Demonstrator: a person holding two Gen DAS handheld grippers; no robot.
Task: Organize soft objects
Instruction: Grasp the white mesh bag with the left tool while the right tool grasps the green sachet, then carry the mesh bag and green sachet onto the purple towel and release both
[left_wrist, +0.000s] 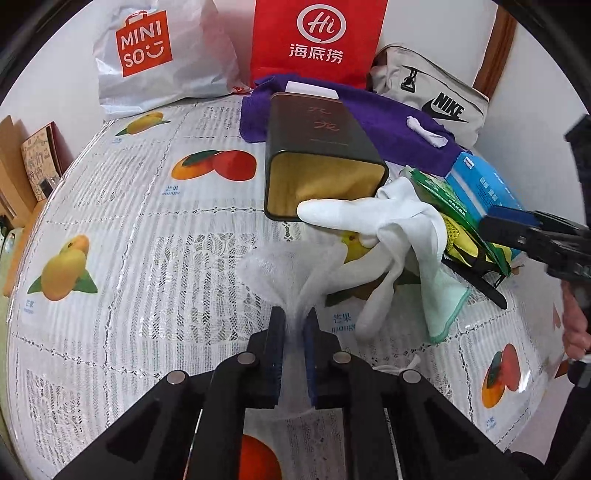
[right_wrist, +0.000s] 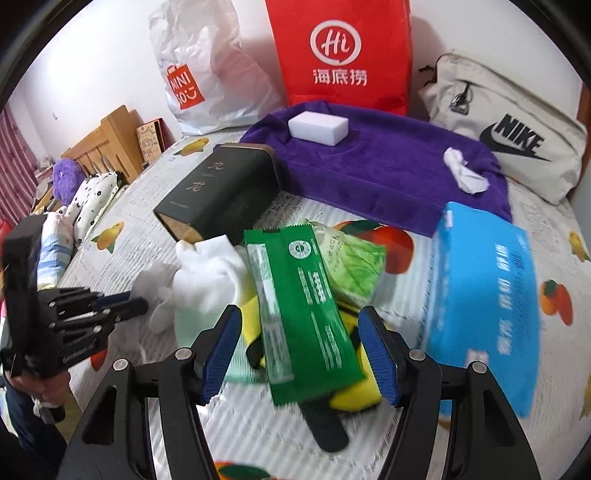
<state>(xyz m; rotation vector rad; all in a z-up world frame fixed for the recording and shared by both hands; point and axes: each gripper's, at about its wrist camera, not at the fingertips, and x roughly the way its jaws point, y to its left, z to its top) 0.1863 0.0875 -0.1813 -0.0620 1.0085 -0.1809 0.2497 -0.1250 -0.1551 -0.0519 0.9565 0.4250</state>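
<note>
My left gripper (left_wrist: 293, 317) is shut on a thin white tissue (left_wrist: 284, 269), holding it just above the fruit-print tablecloth (left_wrist: 147, 221). It also shows at the left of the right wrist view (right_wrist: 129, 301). A white cloth (left_wrist: 384, 221) lies right of the tissue, in front of an open dark tin box (left_wrist: 317, 155) on its side. My right gripper (right_wrist: 299, 350) is open, its jaws on either side of a green packet (right_wrist: 306, 310) that lies on a yellow and black item (right_wrist: 354, 395). A blue tissue box (right_wrist: 484, 295) stands to its right.
A purple towel (right_wrist: 388, 166) at the back carries a white sponge block (right_wrist: 318, 127) and a crumpled white wad (right_wrist: 463, 173). Behind it stand a Miniso bag (right_wrist: 207, 74), a red bag (right_wrist: 340, 55) and a Nike pouch (right_wrist: 513, 125). A bed lies beyond the table's left edge.
</note>
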